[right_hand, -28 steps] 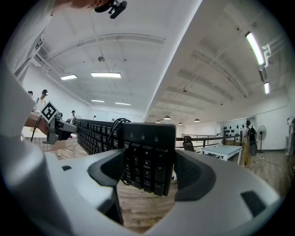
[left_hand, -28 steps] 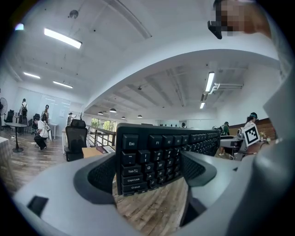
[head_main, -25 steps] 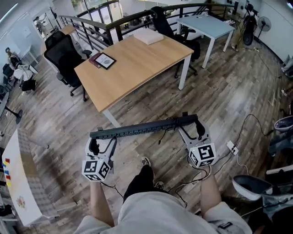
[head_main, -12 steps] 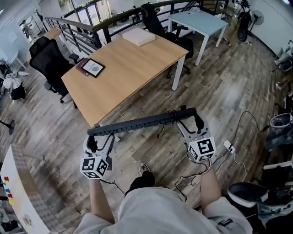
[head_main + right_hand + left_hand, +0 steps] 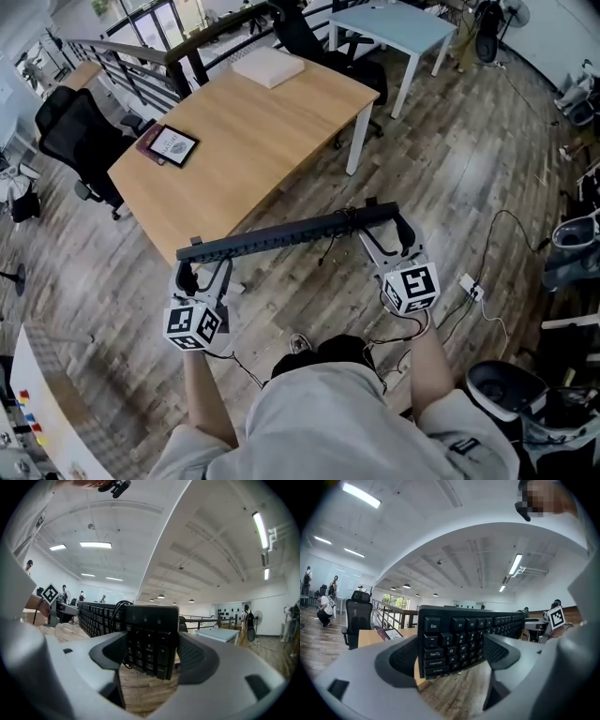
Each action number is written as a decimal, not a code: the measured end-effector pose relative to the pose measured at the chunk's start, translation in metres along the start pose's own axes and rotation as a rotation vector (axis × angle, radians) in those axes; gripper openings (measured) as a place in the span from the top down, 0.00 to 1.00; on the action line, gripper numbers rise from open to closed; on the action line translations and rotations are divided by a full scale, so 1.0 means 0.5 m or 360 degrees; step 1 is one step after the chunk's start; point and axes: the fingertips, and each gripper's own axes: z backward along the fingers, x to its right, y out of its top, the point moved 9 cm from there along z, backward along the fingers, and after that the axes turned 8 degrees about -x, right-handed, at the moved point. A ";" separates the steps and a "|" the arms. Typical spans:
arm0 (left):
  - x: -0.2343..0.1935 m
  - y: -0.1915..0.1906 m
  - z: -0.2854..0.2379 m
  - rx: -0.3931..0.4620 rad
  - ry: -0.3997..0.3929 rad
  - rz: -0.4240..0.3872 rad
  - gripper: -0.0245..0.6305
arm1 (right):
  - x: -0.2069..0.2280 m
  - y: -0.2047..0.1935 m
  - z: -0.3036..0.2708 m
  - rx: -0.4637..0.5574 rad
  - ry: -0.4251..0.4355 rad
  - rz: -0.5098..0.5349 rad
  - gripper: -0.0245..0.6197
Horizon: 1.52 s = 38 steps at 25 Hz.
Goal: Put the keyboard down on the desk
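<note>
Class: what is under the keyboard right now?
Mostly wood floor and its dangling cable; the desk's near corner sits by its left end. The keyboard hides what lies right beneath it.

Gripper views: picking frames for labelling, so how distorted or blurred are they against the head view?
Left gripper view: strong fisheye, dark corners, keyboard keys sharp. Right gripper view: same bowing, ceiling lights blown out. Head view: milder curving, even light, desk crisp.

Right hand-held gripper clamped on keyboard end, wooden floor below
</note>
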 end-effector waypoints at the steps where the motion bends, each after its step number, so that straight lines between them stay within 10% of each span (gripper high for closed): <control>1: 0.002 0.005 -0.015 -0.0004 -0.0003 -0.0002 0.29 | 0.012 -0.001 -0.009 -0.0003 0.0000 -0.0004 0.46; 19: 0.104 0.075 -0.351 0.0009 0.0340 0.0101 0.29 | 0.366 0.004 -0.356 0.0042 0.0334 0.0039 0.46; 38: 0.044 0.105 -0.536 -0.0050 0.0505 0.0161 0.29 | 0.457 -0.012 -0.606 0.0000 0.0484 0.0012 0.46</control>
